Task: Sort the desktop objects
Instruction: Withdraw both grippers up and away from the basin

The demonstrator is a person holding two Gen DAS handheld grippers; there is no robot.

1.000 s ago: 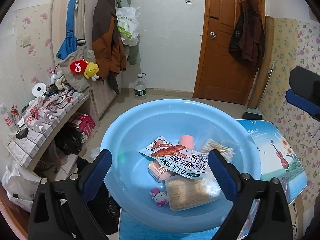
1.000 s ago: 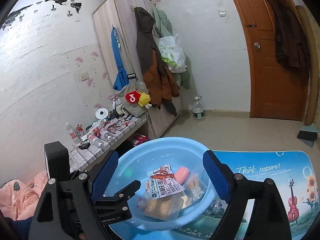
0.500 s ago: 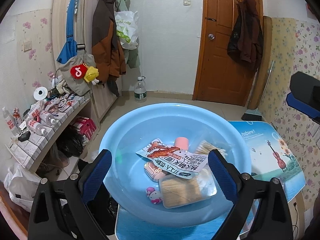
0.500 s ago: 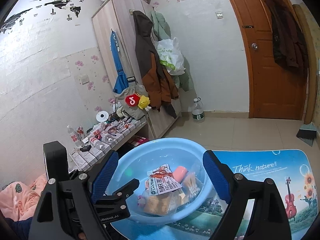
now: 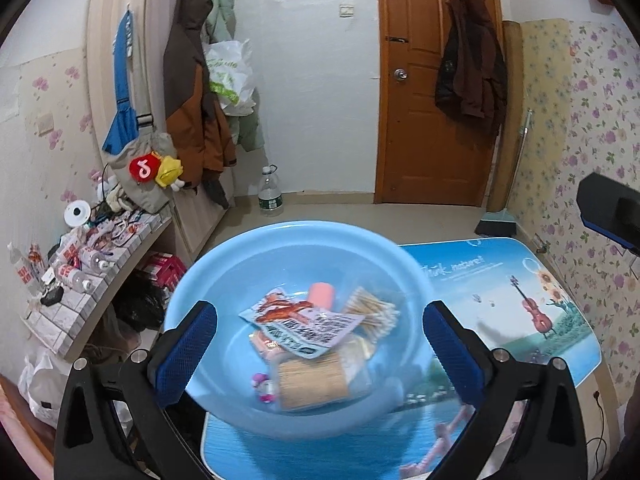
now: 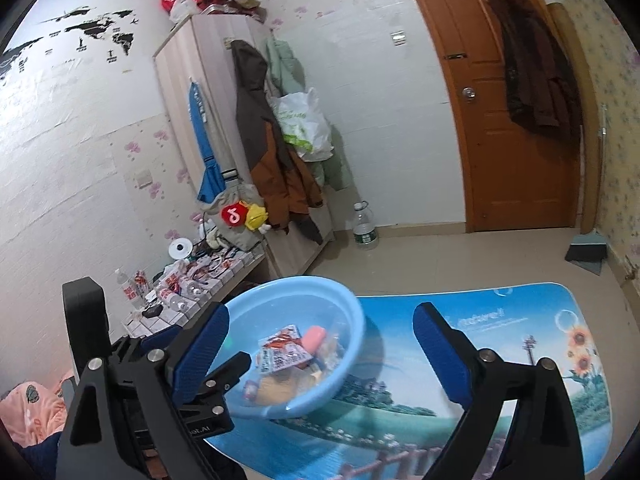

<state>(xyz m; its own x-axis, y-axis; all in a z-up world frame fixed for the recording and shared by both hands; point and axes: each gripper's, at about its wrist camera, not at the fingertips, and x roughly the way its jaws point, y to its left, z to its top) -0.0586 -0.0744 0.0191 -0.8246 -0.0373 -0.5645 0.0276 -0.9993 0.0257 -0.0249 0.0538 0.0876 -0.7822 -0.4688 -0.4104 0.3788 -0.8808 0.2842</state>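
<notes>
A light blue basin (image 5: 224, 280) stands on the left end of a small table with a blue landscape print (image 5: 520, 304). In it lie a snack packet with a red crayfish picture (image 5: 304, 324), a pink tube (image 5: 322, 294), a bag of cotton swabs (image 5: 374, 310), a clear box of toothpicks (image 5: 312, 380) and a small pink-white figure (image 5: 262, 386). My left gripper (image 5: 320, 356) is open and empty, above the basin's near side. My right gripper (image 6: 320, 352) is open and empty, farther back; the basin (image 6: 280, 296) and table (image 6: 500, 332) lie ahead of it.
A low tiled shelf (image 5: 80, 276) with bottles and clutter stands left of the table. A wardrobe with hanging jackets (image 5: 196, 96) is behind it. A water bottle (image 5: 270, 196) stands on the floor near the brown door (image 5: 432, 92). A dustpan (image 6: 588, 252) leans by the right wall.
Both grippers have pulled back and up from the basin, so it looks smaller and lower. The basin's contents have not shifted. Both grippers stay open.
</notes>
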